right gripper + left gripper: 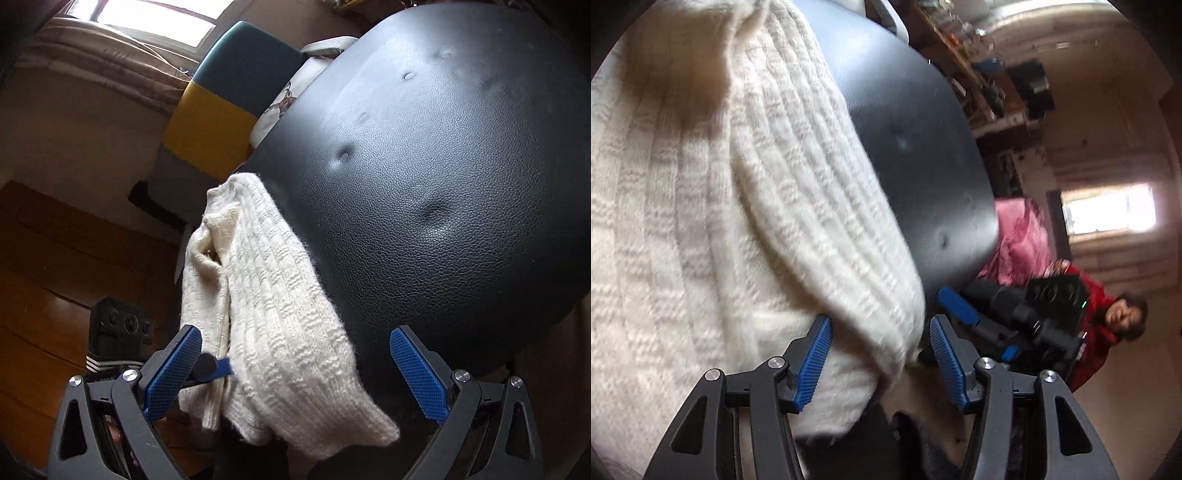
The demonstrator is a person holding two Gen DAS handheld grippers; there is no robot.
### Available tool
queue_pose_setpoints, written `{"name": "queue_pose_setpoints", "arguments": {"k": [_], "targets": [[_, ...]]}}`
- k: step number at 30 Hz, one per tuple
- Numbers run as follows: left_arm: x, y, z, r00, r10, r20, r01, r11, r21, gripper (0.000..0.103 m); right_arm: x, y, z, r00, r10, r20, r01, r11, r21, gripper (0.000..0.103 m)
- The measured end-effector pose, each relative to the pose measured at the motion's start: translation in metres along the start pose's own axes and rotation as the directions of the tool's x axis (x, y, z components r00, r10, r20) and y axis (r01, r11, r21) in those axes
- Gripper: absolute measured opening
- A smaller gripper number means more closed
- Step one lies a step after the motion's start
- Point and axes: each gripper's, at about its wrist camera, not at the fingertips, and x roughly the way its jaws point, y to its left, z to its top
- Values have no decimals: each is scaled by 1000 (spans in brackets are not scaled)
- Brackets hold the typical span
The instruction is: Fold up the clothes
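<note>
Sweater: while it hangs bunched along the edge of the black surface, I see the cream knit sweater (280, 325) draped partly on the leather and partly off its side, ribbed folds running lengthwise; in the left wrist view it (746, 206) fills most of the frame.
Left hand-held gripper (881, 354): my blue pads stand apart, with a fold of the knit lying between them; the left pad touches the fabric, the right pad stays clear of it.
Right hand-held gripper (295, 373): jaws spread wide, the sweater's lower end hanging between them, neither pad pressing it.
Tabletop (443, 192): black, grained leather-like, dimpled, rounded at the edge.
Other gripper seen from the left (1015, 314): just beyond the sweater's end, blue finger pointing toward it.
Person (1108, 314): in red, past that gripper.
Chair (229, 99): teal and yellow, behind the tabletop.
Floor (55, 258): brown wood below.
</note>
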Motion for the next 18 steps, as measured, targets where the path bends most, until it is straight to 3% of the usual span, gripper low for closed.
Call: {"name": "queue_pose_setpoints", "arguments": {"k": [3, 5, 6, 8, 11, 14, 18], "targets": [[17, 6, 8, 1000, -12, 2, 12, 999, -33, 55, 0, 2, 1, 999, -36, -4, 36, 999, -13, 103], [26, 7, 8, 1000, 20, 13, -19, 1000, -20, 40, -2, 3, 0, 999, -52, 0, 52, 999, -17, 103], [32, 4, 8, 999, 48, 12, -48, 999, -9, 6, -1, 4, 0, 998, -59, 1, 59, 998, -17, 103], [46, -2, 4, 999, 34, 30, -33, 999, -26, 5, -2, 6, -1, 997, -75, 4, 75, 997, -21, 103], [10, -3, 6, 989, -69, 129, 72, 997, -20, 4, -6, 12, -3, 994, -107, 10, 107, 994, -35, 103], [-53, -6, 10, 949, -149, 276, 145, 989, 34, 4, -7, 19, -2, 993, -118, 7, 118, 991, -57, 103], [-161, 23, 10, 855, -167, 490, 166, 985, 45, 4, 16, 29, 3, 993, -120, -22, 117, 986, -116, 103]]}}
